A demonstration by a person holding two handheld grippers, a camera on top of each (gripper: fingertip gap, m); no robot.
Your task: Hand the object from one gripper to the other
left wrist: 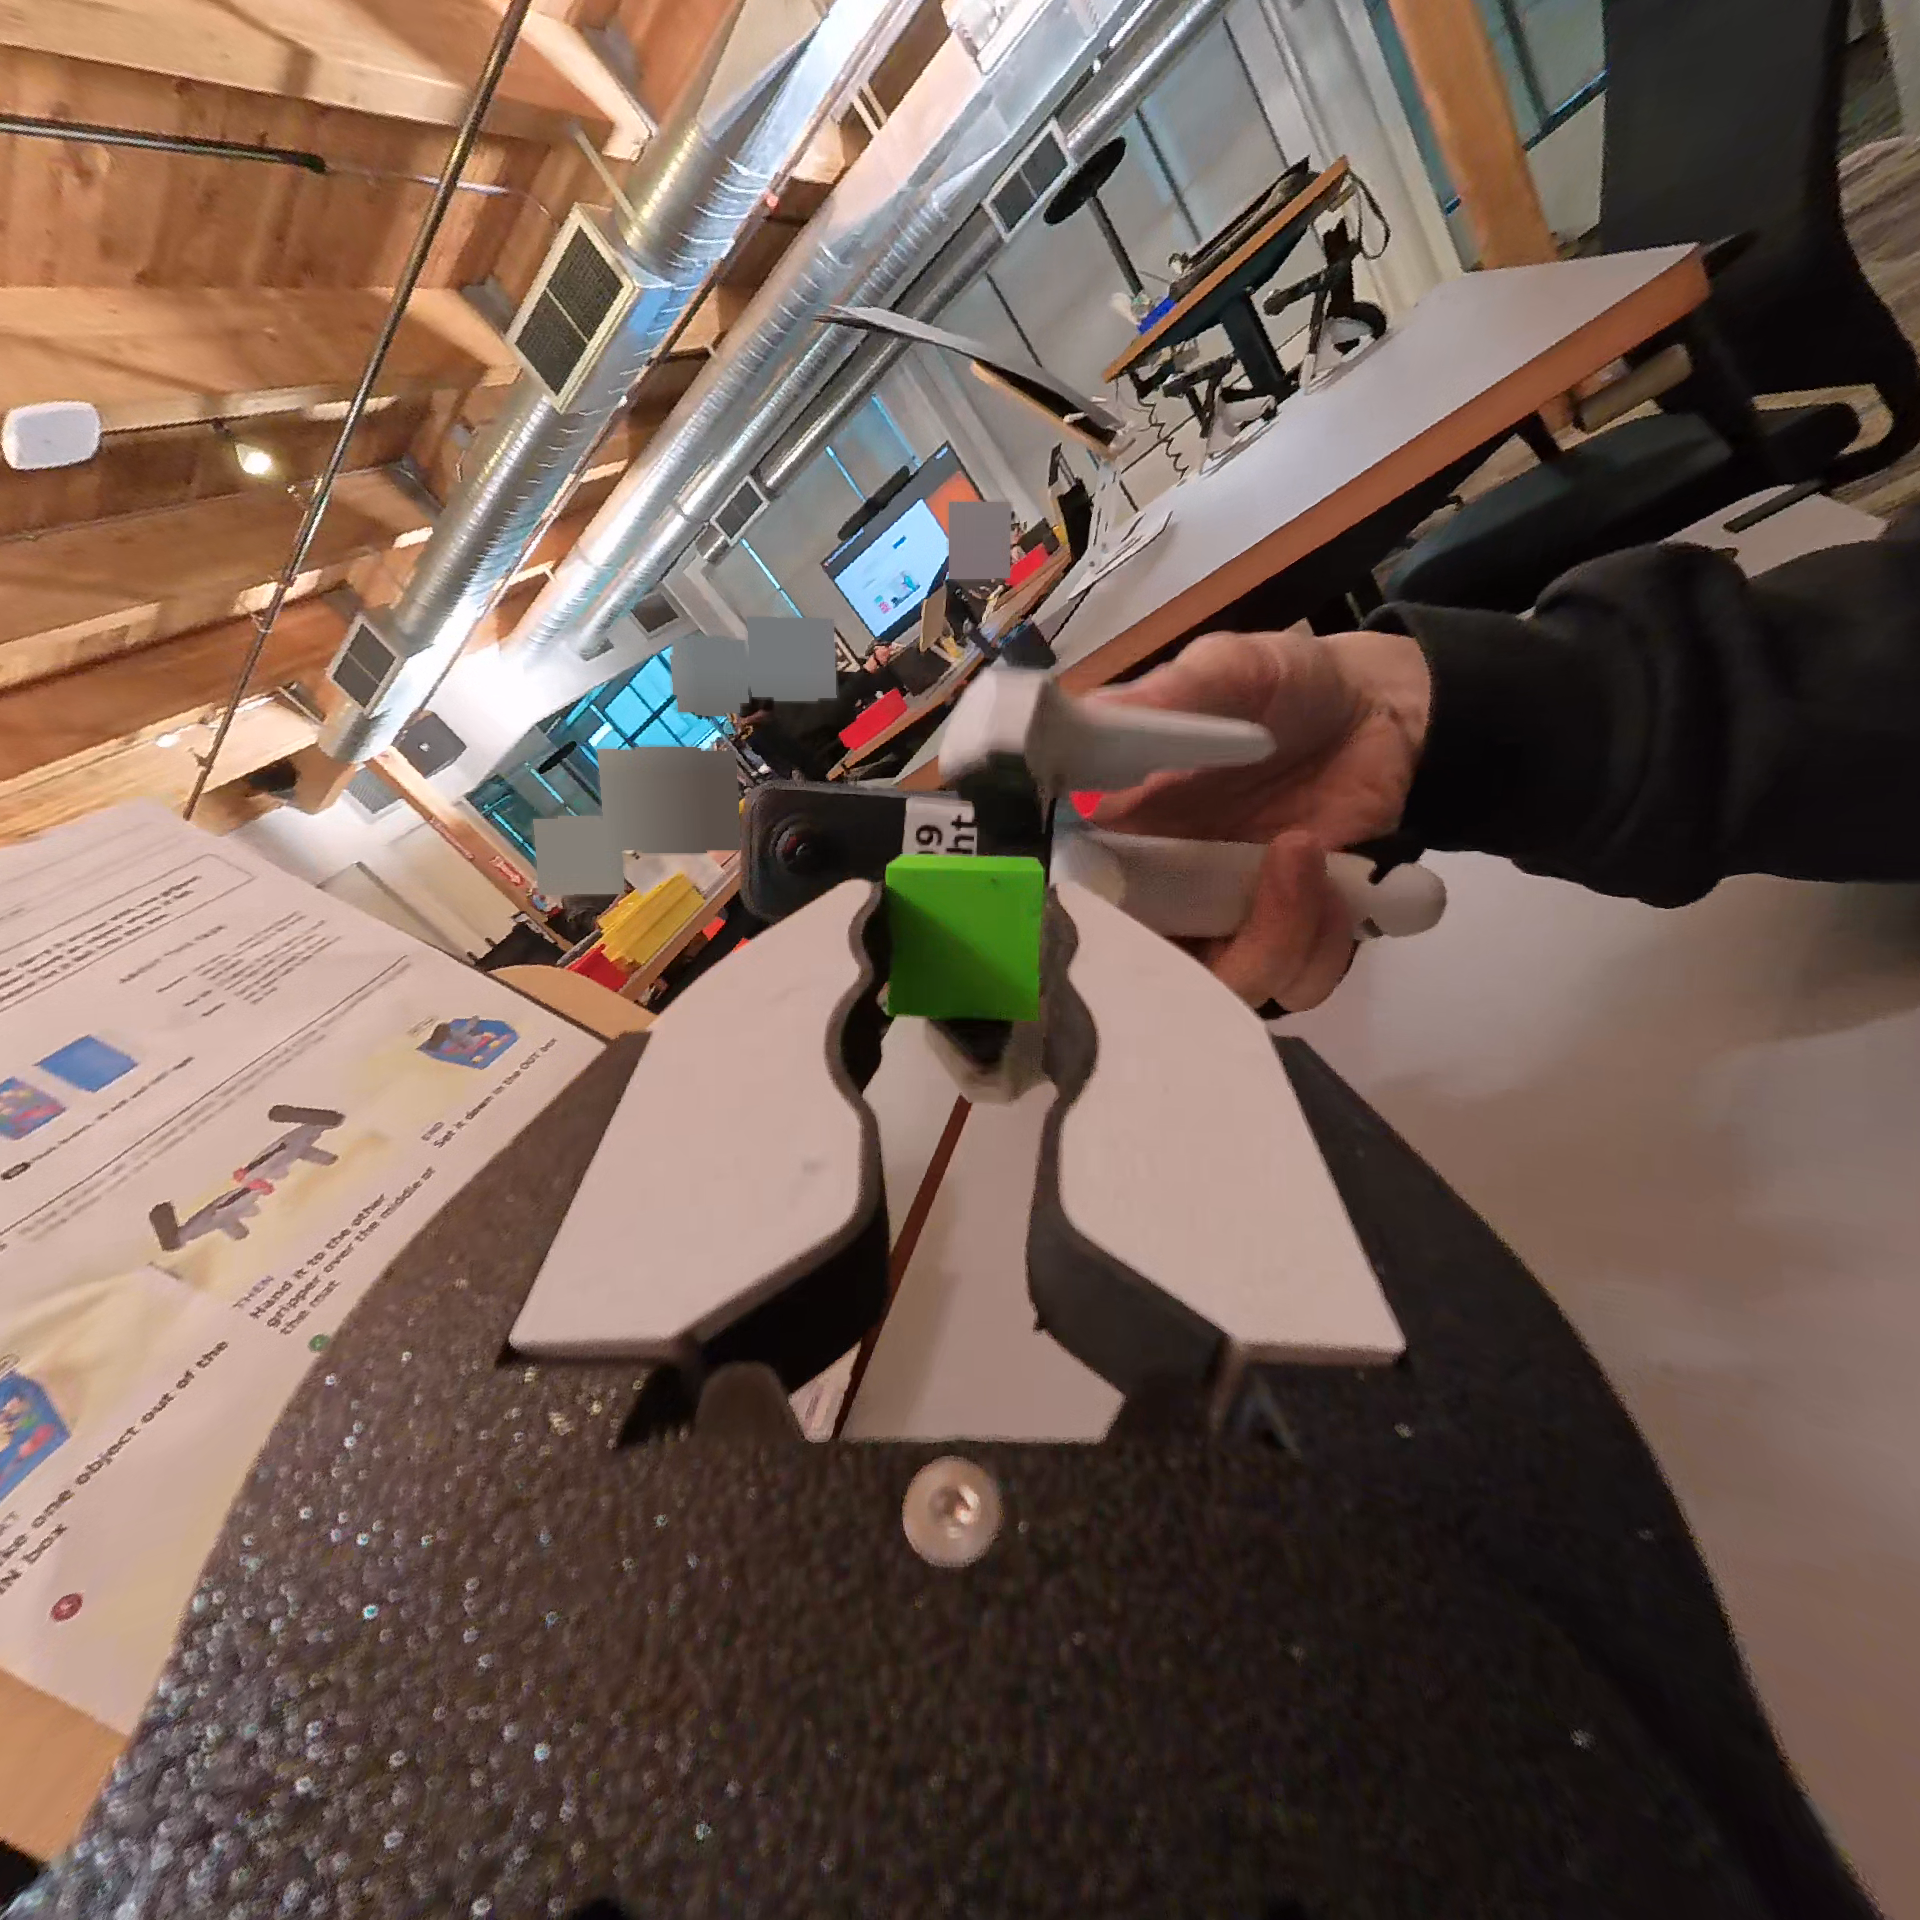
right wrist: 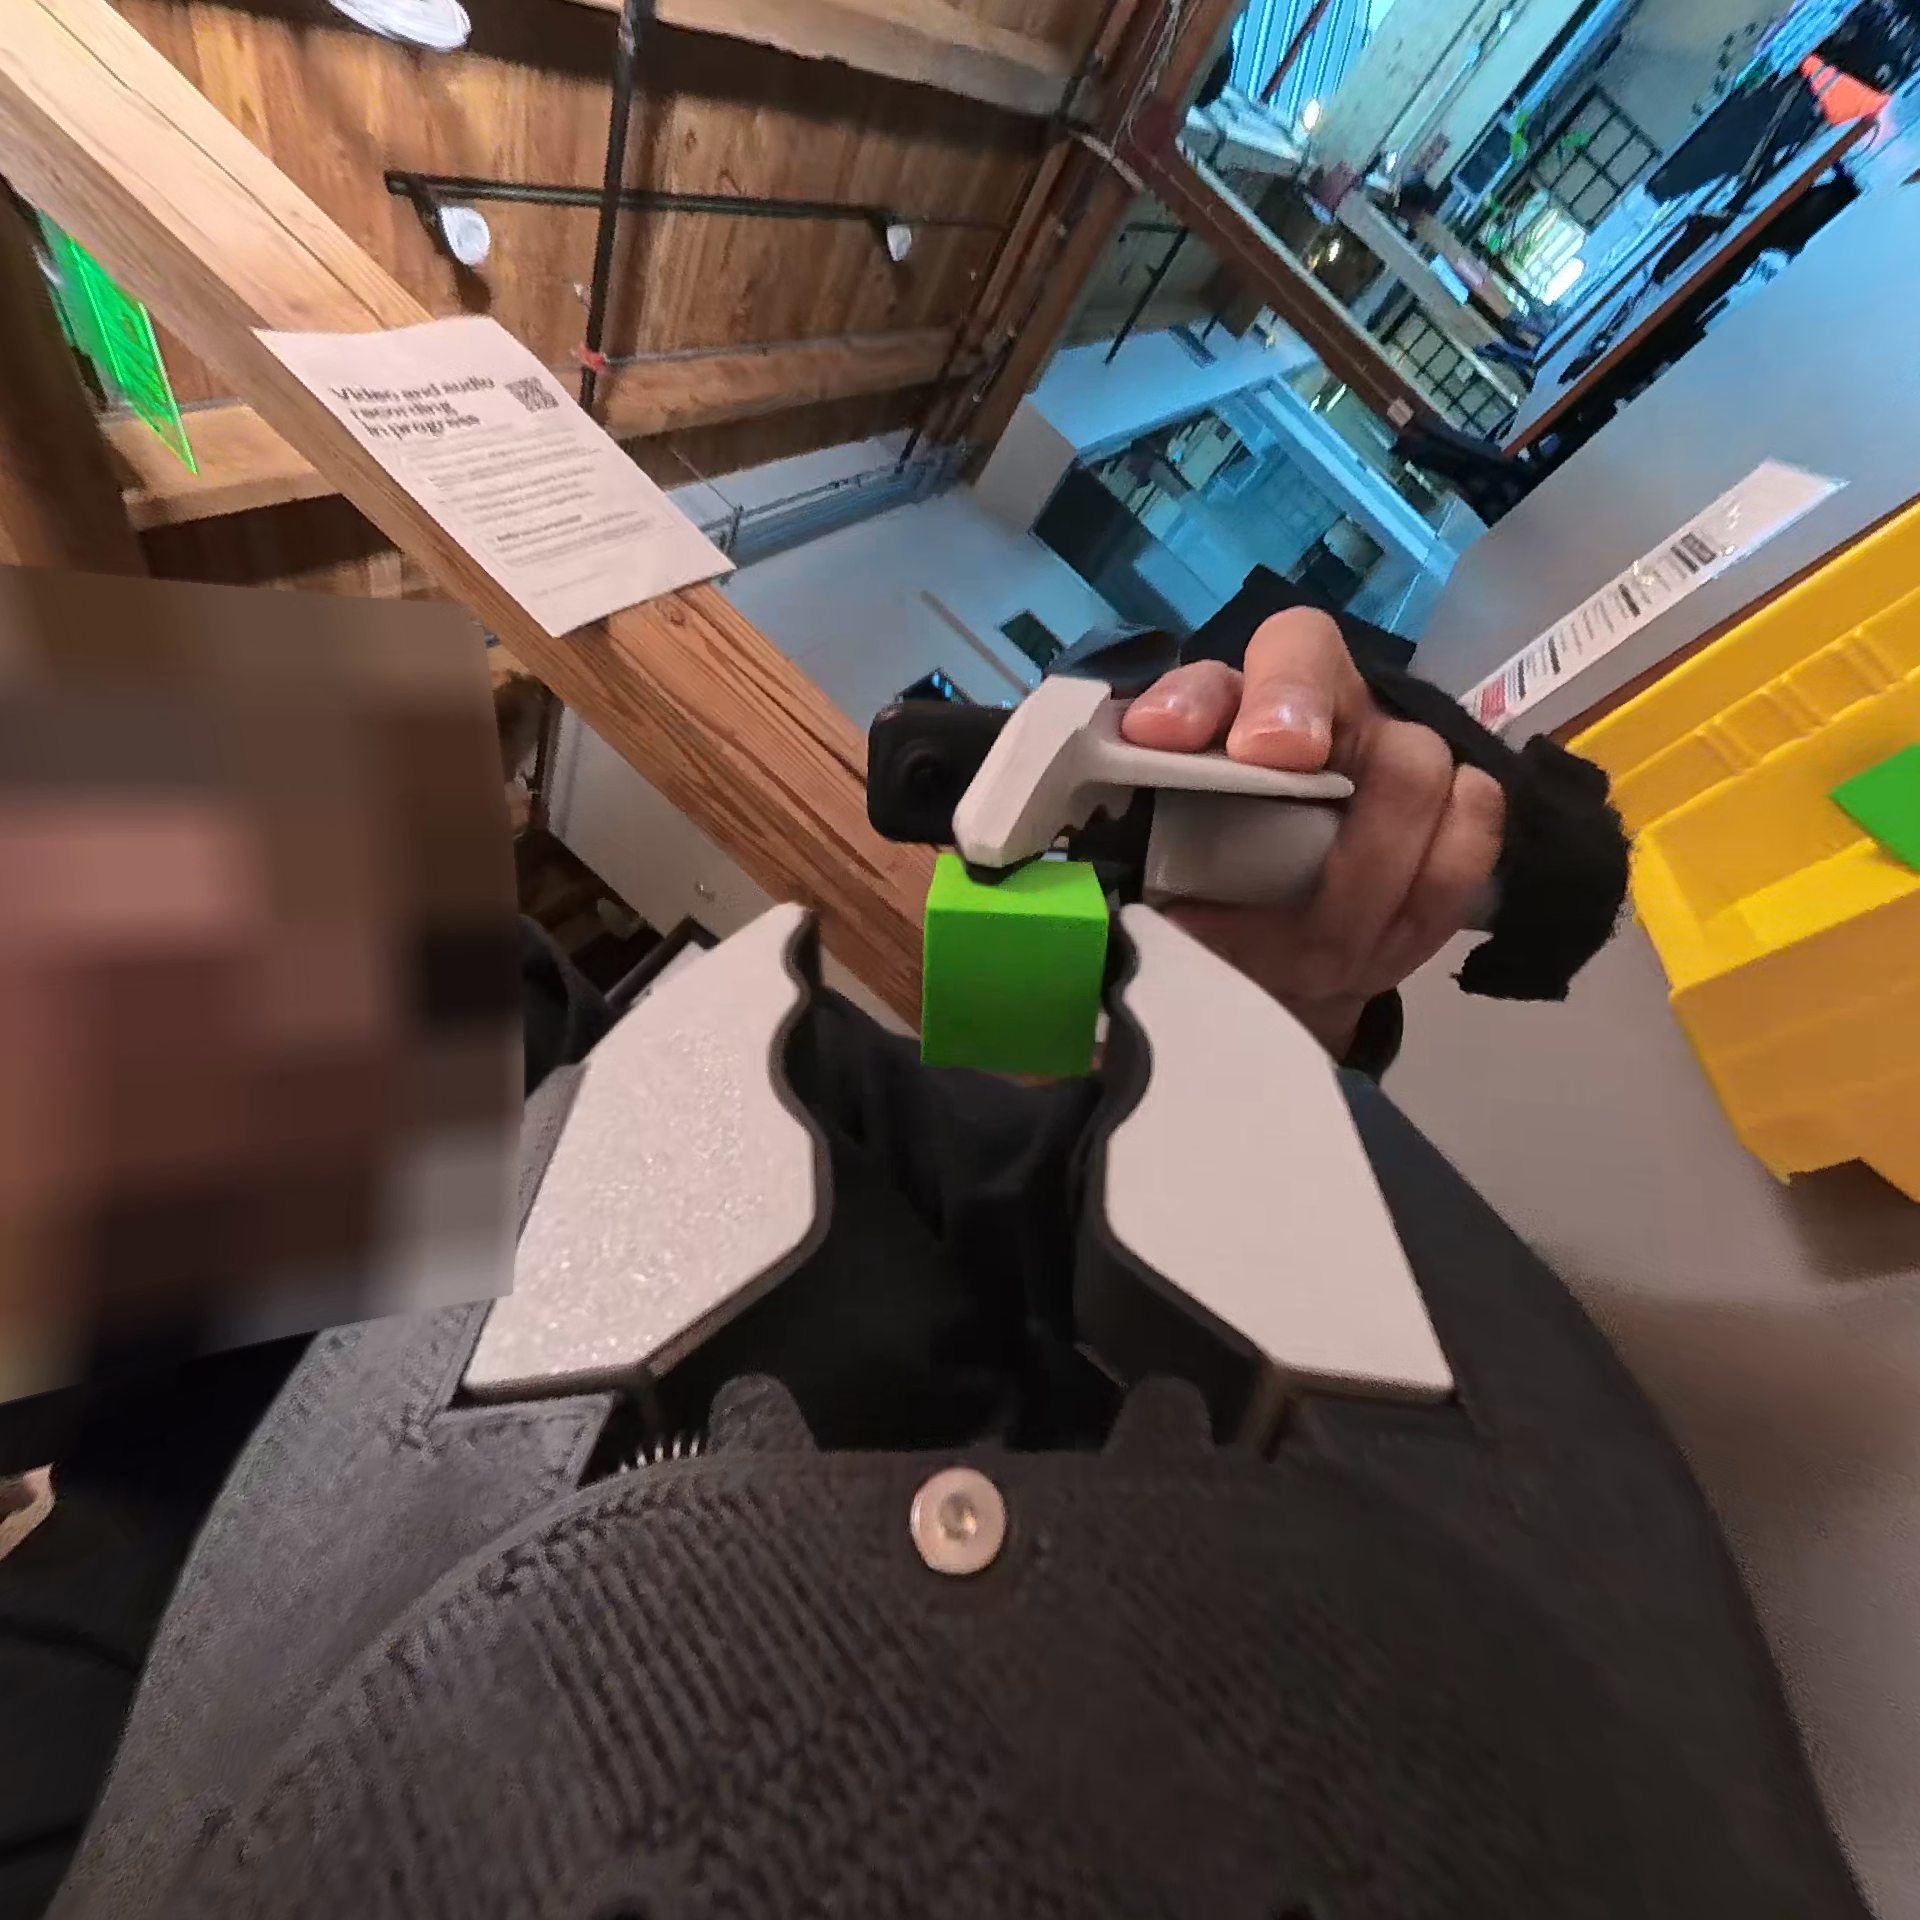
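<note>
Over the grey worktop (left wrist: 1558, 1195), mid-handover: left gripper (left wrist: 966, 940) fingers pinch the green block (left wrist: 966, 940), right gripper (right wrist: 961, 977) fingers wide around it; next, right closes.

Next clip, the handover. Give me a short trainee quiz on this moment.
1. True or false: the green block is lying on the table.
2. Which tongs pinch the block from both sides? A) left tongs B) right tongs C) neither
3. In the right wrist view, what colour is the bin beyond the hand?

Key:
1. False; it is held up in the air.
2. A; the right tongs show a gap between one finger and the block.
3. Yellow.
</note>
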